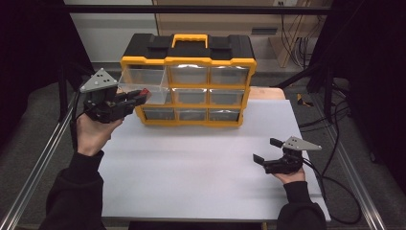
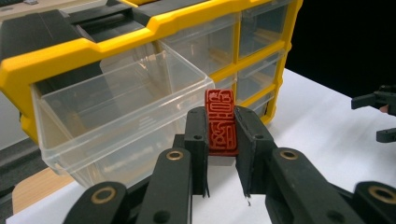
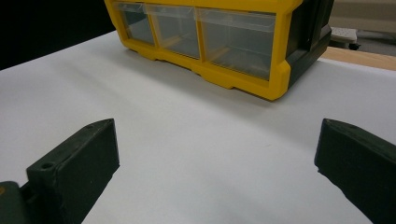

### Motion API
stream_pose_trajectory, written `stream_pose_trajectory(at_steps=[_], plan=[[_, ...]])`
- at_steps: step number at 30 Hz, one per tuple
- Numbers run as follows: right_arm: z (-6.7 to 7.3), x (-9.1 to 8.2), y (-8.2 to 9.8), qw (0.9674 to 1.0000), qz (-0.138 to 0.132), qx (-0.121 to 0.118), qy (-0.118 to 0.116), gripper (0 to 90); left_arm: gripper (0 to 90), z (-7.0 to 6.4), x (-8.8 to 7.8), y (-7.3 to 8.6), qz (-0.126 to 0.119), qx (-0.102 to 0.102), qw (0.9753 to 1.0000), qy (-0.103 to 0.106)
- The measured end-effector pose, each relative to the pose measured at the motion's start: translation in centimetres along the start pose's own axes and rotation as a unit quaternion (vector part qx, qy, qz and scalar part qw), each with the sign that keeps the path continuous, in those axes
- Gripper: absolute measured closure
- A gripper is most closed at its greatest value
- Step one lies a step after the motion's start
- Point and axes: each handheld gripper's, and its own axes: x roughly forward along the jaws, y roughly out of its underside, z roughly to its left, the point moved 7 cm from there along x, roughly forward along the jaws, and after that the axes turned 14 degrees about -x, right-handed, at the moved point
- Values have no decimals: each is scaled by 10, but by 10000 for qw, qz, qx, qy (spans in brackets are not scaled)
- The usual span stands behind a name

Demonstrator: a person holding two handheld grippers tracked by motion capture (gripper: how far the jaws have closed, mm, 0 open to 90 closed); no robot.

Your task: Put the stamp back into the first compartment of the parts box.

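Note:
A yellow and black drawer cabinet (image 1: 189, 79) stands at the back of the white table (image 1: 201, 163). Its top left clear drawer (image 1: 143, 86) is pulled out. My left gripper (image 1: 140, 97) is shut on a small red carved block (image 2: 220, 120), held up just in front of that clear drawer (image 2: 116, 107). The block stands upright between the two black pads. At the table's right, my right gripper (image 1: 266, 151) rests low and open, nothing between its jaws. It points toward the cabinet (image 3: 219, 32).
Metal rails run along both sides of the table. Cables (image 1: 335, 172) trail off the right edge. A wooden board (image 1: 268, 92) shows behind the cabinet's right end. The other drawers are pushed in. Bare white surface lies between the two hands.

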Motion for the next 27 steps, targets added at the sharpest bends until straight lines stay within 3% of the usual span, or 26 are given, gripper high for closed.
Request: stream_pose_trajectory(at_steps=[27], plan=[[0, 0, 0, 10000, -6, -2, -5, 3, 761, 5, -3, -29, -64, -63, 9998, -150]])
